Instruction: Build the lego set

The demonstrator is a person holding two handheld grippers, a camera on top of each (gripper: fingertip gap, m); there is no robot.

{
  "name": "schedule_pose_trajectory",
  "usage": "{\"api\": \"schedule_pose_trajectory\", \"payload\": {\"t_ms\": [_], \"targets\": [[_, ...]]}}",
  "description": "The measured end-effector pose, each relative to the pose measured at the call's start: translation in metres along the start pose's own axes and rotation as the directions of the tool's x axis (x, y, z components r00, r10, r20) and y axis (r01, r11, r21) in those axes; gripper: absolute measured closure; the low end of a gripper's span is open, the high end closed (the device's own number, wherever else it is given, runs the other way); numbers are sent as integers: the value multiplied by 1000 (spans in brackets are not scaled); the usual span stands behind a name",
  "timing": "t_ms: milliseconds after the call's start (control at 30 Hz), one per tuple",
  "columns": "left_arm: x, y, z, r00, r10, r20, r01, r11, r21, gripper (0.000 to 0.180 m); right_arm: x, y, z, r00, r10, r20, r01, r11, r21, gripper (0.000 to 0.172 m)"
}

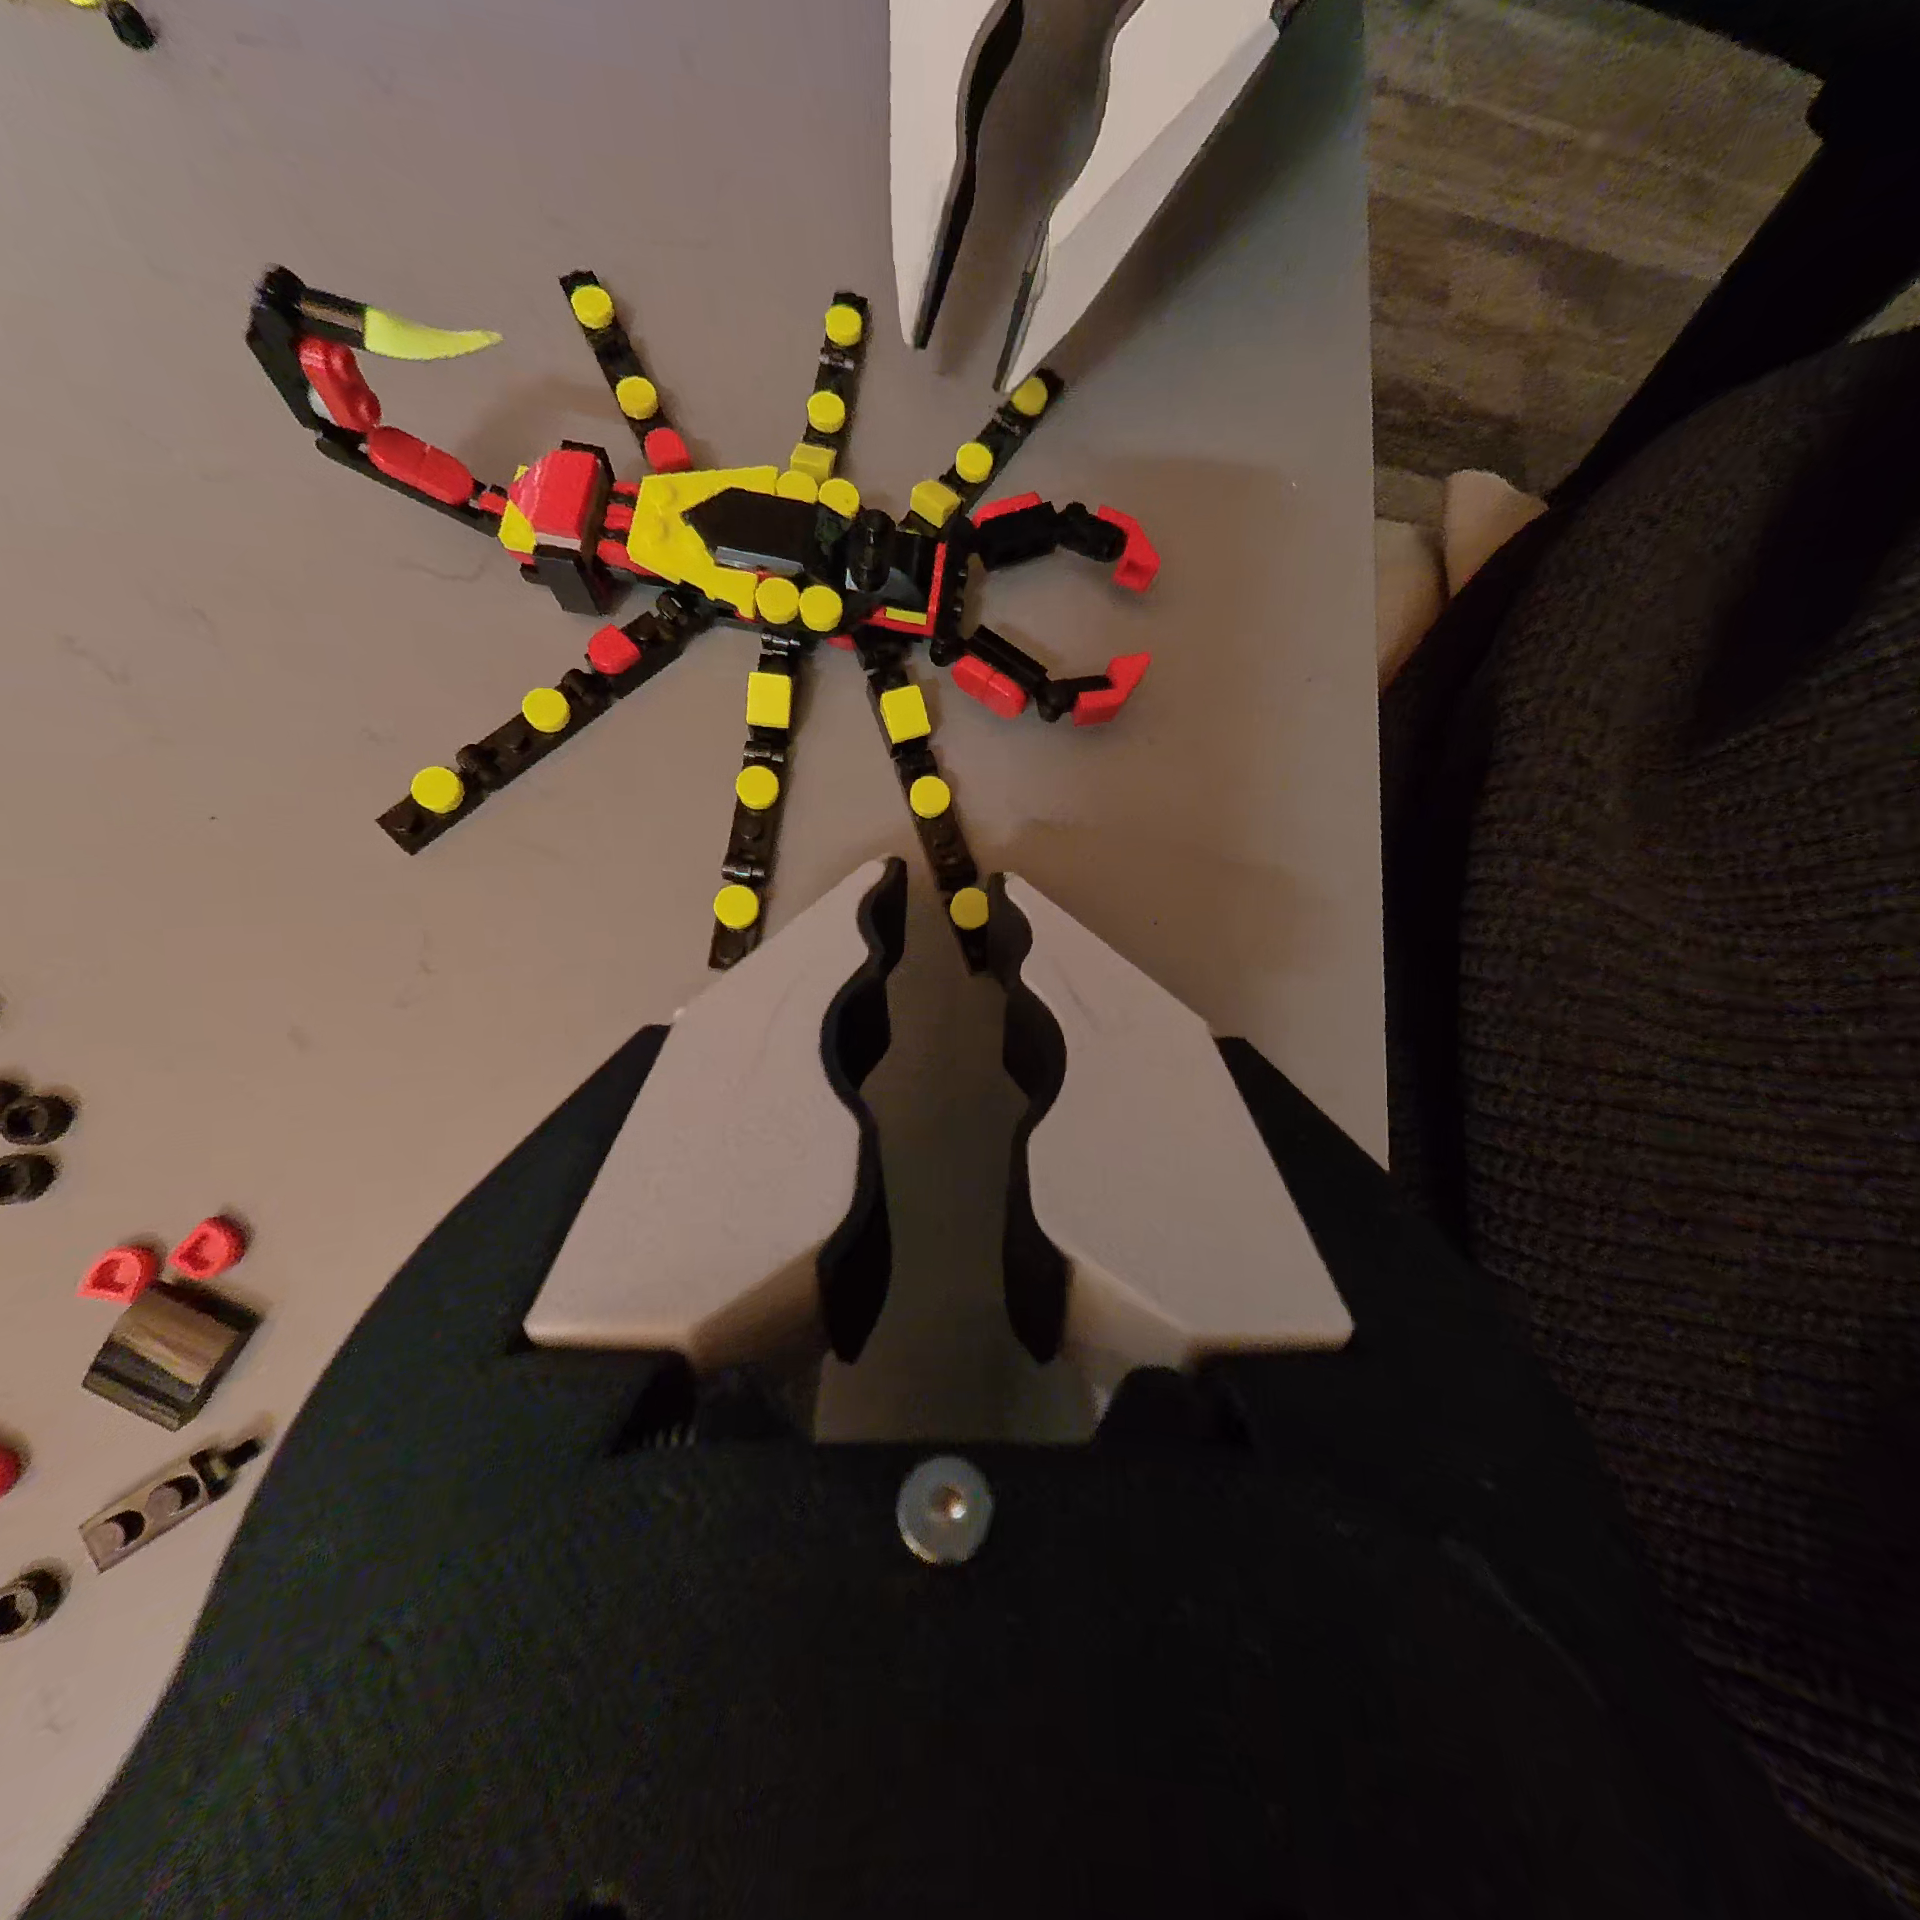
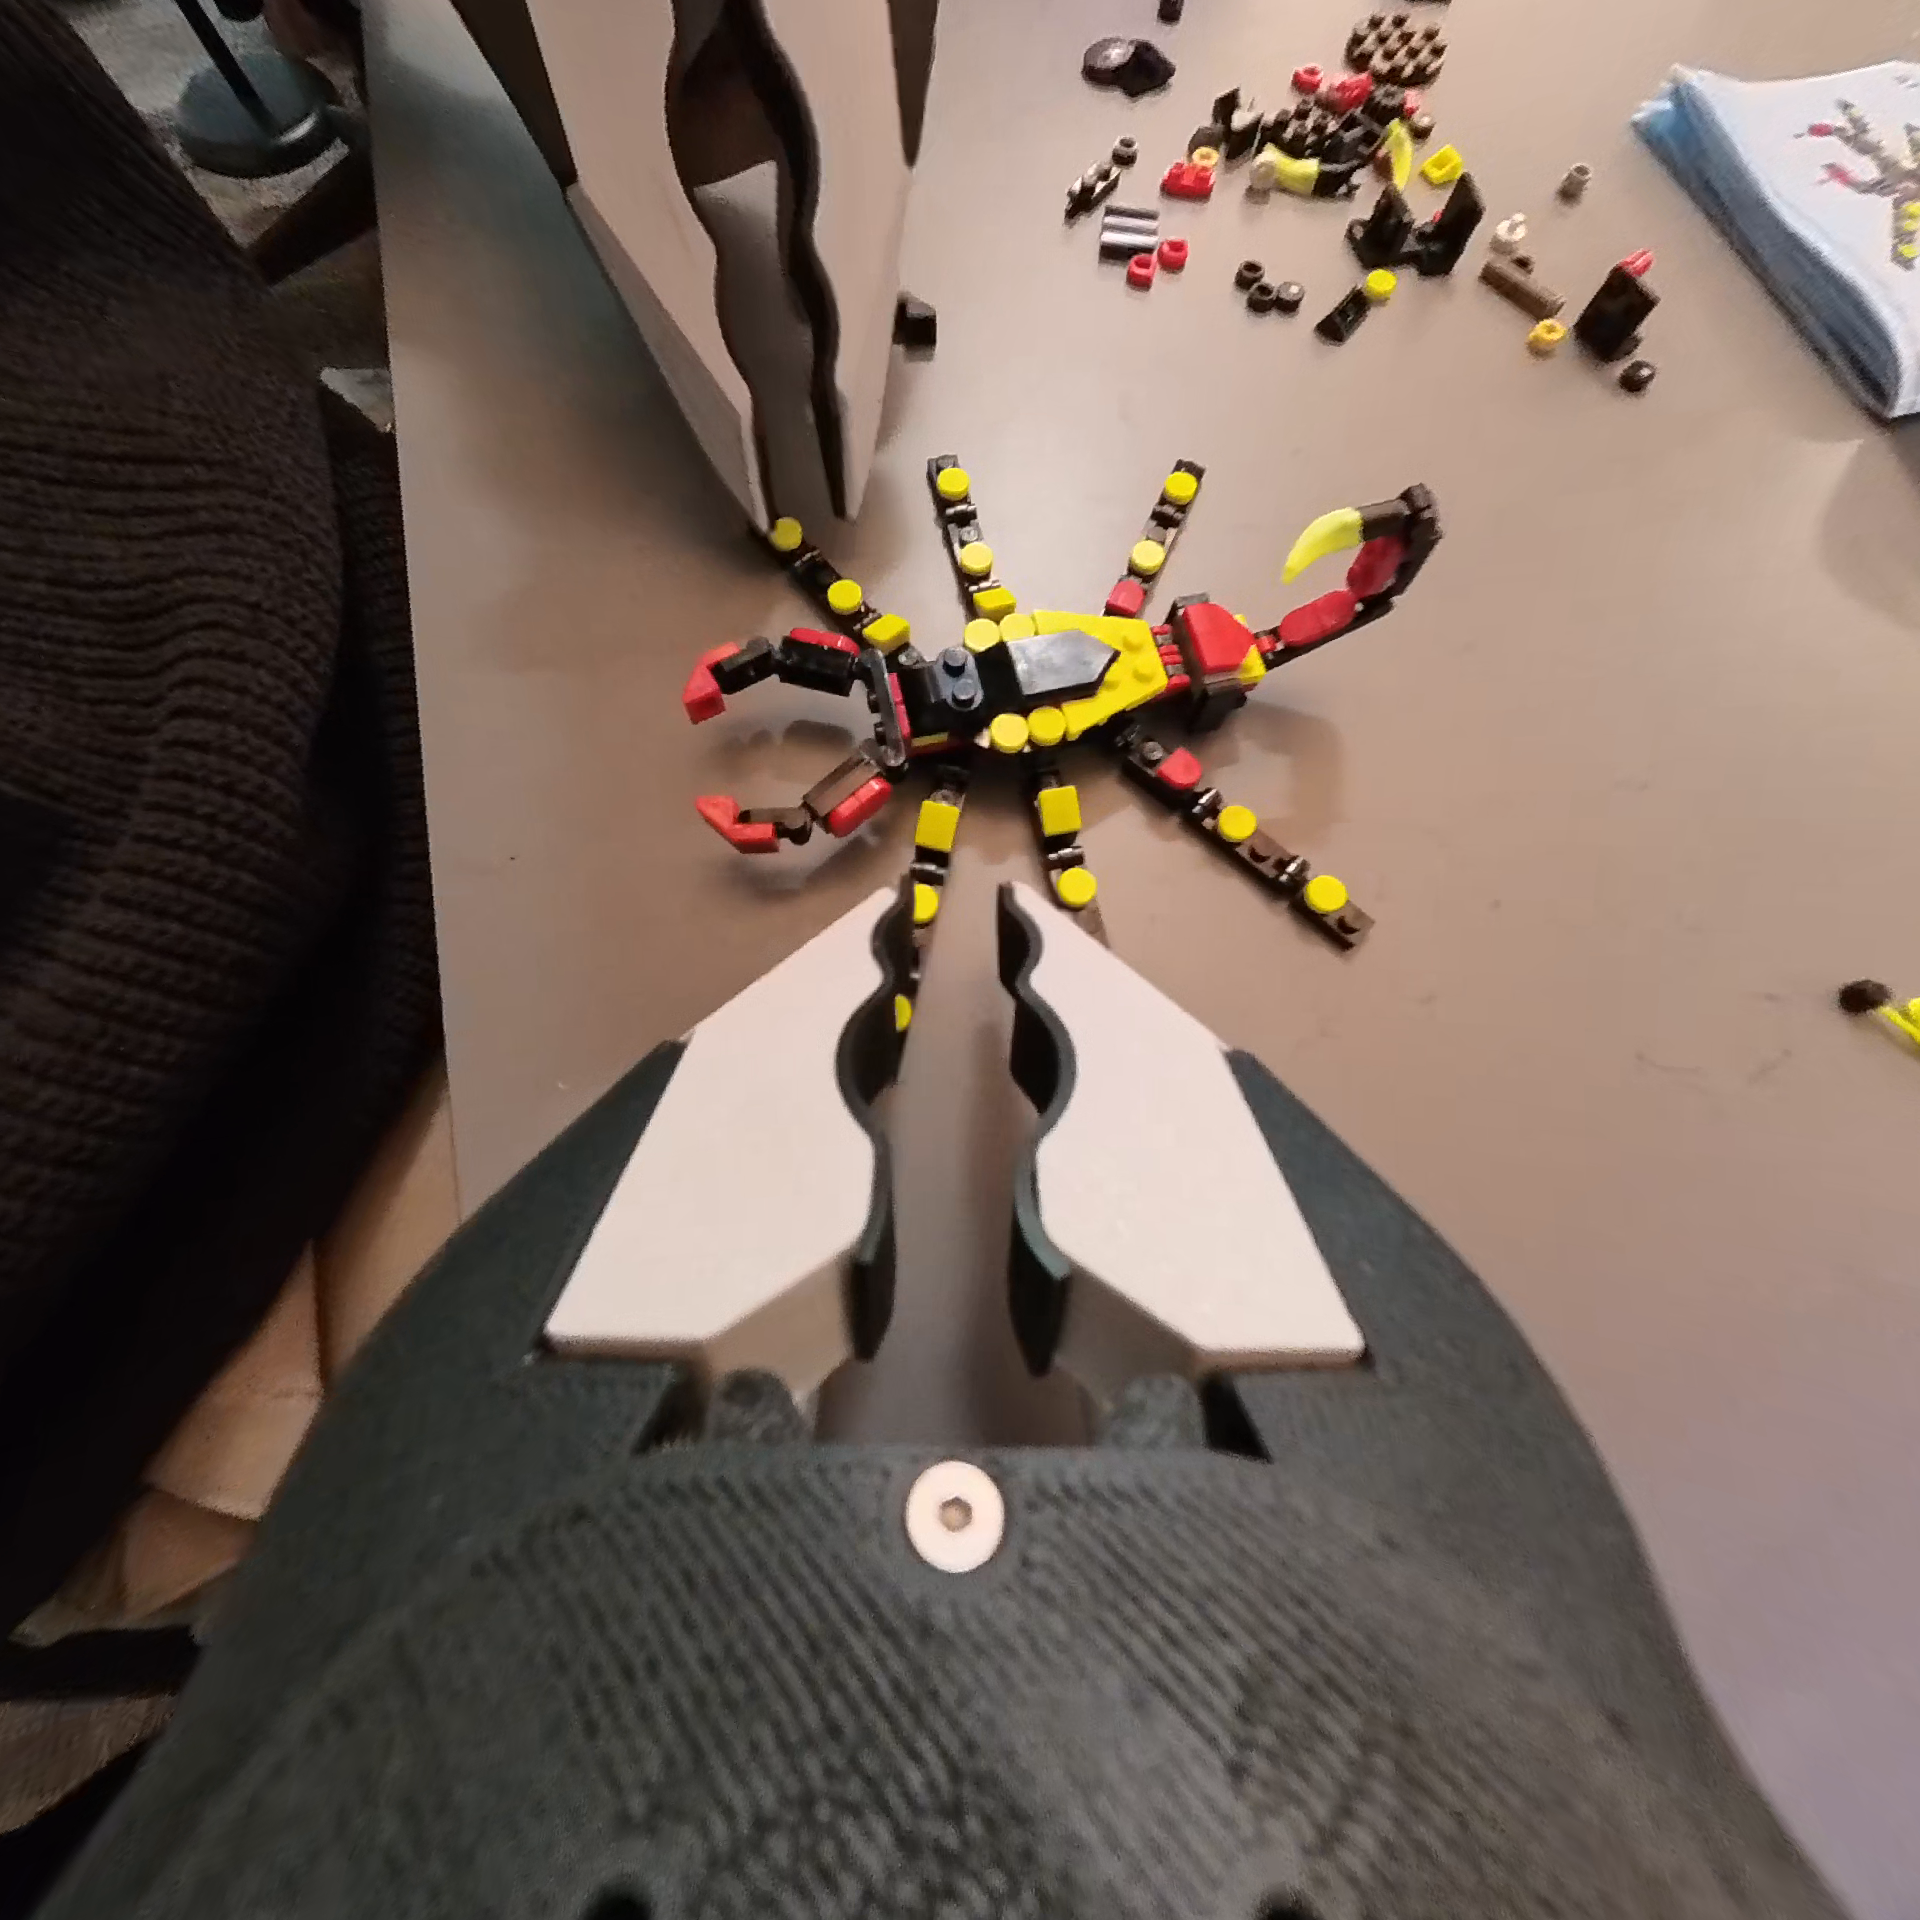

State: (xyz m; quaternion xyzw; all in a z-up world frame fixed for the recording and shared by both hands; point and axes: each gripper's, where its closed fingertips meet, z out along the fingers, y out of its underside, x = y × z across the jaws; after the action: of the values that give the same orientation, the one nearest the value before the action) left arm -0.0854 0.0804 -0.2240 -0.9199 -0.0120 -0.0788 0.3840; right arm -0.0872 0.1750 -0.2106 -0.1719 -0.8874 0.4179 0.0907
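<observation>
A red, yellow and black brick scorpion (image 1: 717, 530) lies flat on the grey table (image 1: 260, 987), legs spread and tail curled with a pale yellow stinger. My left gripper (image 1: 948, 883) is open. One black leg with yellow studs (image 1: 968, 907) lies between its fingers, close to the right one and apart from the left one. My right gripper (image 2: 948, 904) is open too. Another studded leg (image 2: 923, 904) of the scorpion (image 2: 1049, 675) lies along its left finger (image 2: 883, 925). Each gripper shows in the other's view, the right gripper (image 1: 966, 358) and the left gripper (image 2: 805, 520), tips down by a leg end.
The table edge (image 1: 1374, 727) runs close beside the scorpion's claws, with a dark knitted garment (image 1: 1662, 935) beyond it. Loose bricks (image 1: 171, 1351) lie at the left. A pile of loose bricks (image 2: 1340, 156) and a blue-white booklet (image 2: 1808, 229) lie farther off. One gripper's finger ends stand about 11 cm off the other's. The scorpion (image 2: 1049, 675) lies around 6 cm away from my right fingertips. It turns up in the left wrist view (image 1: 756, 565) as well.
</observation>
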Motion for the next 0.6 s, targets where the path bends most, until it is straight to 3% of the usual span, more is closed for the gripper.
{"api": "schedule_pose_trajectory", "payload": {"t_ms": [33, 267, 600], "targets": [[-2, -2, -1, 1000, -9, 3, 9, 1000, 14, 165, 2, -3, -1, 1000, 5, -11, -5, 1000, 16, 157], [-35, -4, -5, 985, -97, 140, 90, 994, 58, 162, 26, 4, -5, 991, 21, -130, -21, 1000, 0, 155], [-36, 1, -2, 984, -100, 148, 97, 995, 31, 161, 31, 22, 3, 987, 55, -149, -69, 994, -87, 154]]}}
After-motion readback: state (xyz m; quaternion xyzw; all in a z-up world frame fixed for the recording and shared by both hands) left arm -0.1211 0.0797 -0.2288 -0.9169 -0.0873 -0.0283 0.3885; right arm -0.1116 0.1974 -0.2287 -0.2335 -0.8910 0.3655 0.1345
